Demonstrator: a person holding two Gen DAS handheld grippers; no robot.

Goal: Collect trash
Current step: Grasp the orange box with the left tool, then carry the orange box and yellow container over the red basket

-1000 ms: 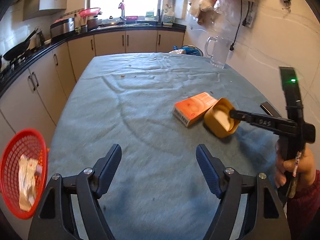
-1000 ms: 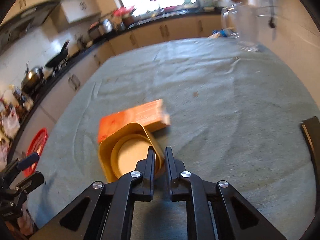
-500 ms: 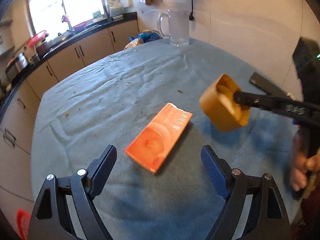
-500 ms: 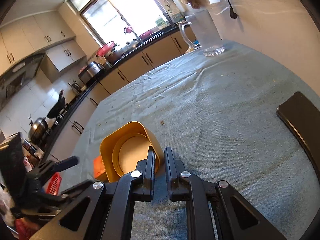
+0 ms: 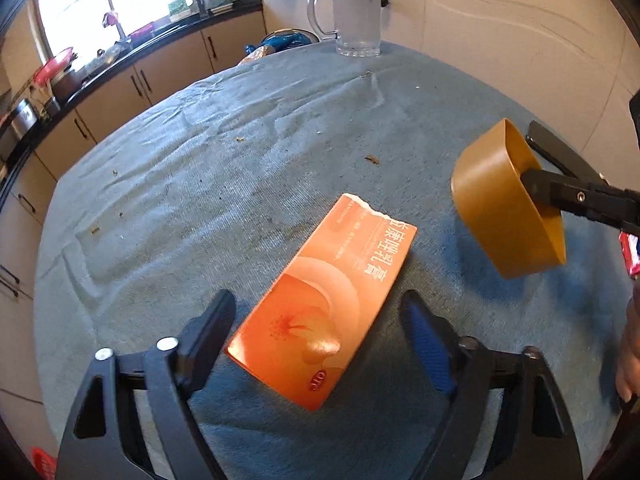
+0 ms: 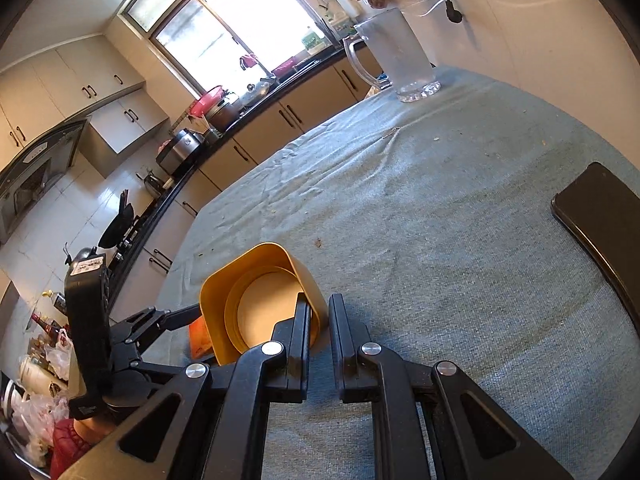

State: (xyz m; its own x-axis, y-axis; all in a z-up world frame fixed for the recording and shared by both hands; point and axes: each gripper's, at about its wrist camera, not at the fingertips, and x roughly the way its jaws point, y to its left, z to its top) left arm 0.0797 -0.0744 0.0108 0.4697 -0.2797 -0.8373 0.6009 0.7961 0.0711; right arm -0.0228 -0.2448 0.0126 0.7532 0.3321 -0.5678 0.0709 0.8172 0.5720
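An orange carton (image 5: 324, 312) with a torn far end lies flat on the blue-grey tablecloth (image 5: 240, 184). My left gripper (image 5: 316, 324) is open, its fingers on either side of the carton's near end, not touching it. My right gripper (image 6: 319, 314) is shut on the rim of a yellow cup (image 6: 256, 300) and holds it tilted above the table. The cup (image 5: 504, 204) and right gripper show at the right of the left wrist view. The carton (image 6: 199, 336) peeks out behind the cup in the right wrist view, next to the left gripper (image 6: 176, 316).
A glass mug (image 5: 352, 16) stands at the table's far end, also in the right wrist view (image 6: 404, 56). A black phone (image 6: 604, 216) lies at the right edge. Crumbs dot the cloth. Kitchen counters (image 5: 120, 68) run along the left and back.
My left gripper has moved forward and down over the orange carton, now straddling it. My right gripper has lifted the yellow cup off the table and away to the right.
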